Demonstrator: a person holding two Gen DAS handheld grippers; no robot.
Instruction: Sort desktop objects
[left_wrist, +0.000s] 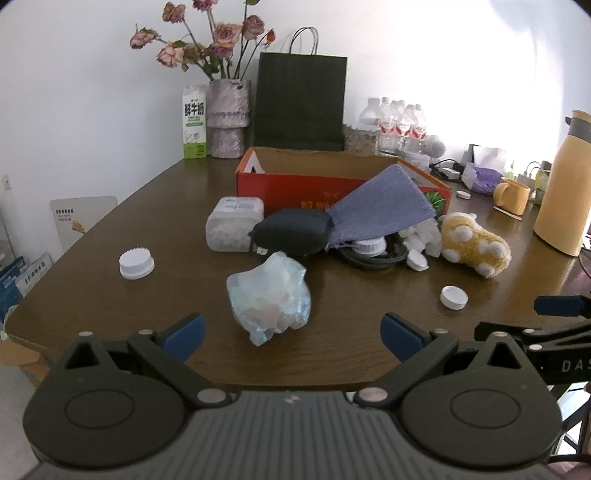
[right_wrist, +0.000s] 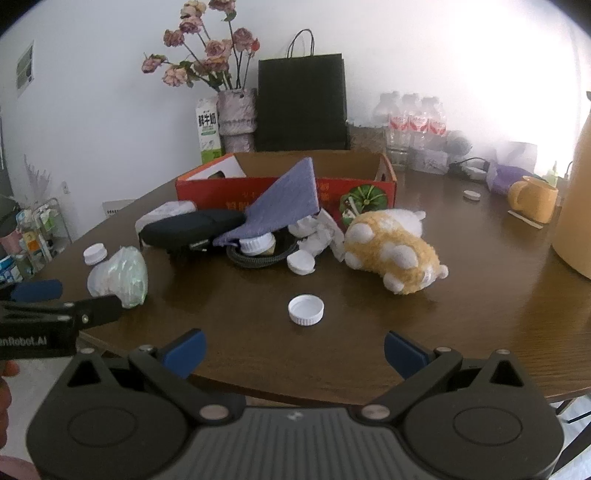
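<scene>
While both of my grippers hang above the near edge of the table (left_wrist: 110, 229), neither grasps anything. My left gripper (left_wrist: 291, 334) is spread wide, its blue pads (left_wrist: 184, 334) apart, and the crumpled bag (left_wrist: 271, 295) lies at 12 o'clock just ahead of it, in line with the gap between the pads. A white cap (left_wrist: 136, 263) sits at 10 o'clock, well apart. My right gripper (right_wrist: 293, 352) is likewise released, with an upturned lid (right_wrist: 306, 309) at 12 o'clock, near but untouched. The plush toy (right_wrist: 391, 251) lies at 1 o'clock from it. Farther off at 12 o'clock the pile holds a black pouch (right_wrist: 192, 227), a grey cloth (right_wrist: 284, 205) leaning on the red box (right_wrist: 207, 192), and crumpled tissue (right_wrist: 317, 232).
</scene>
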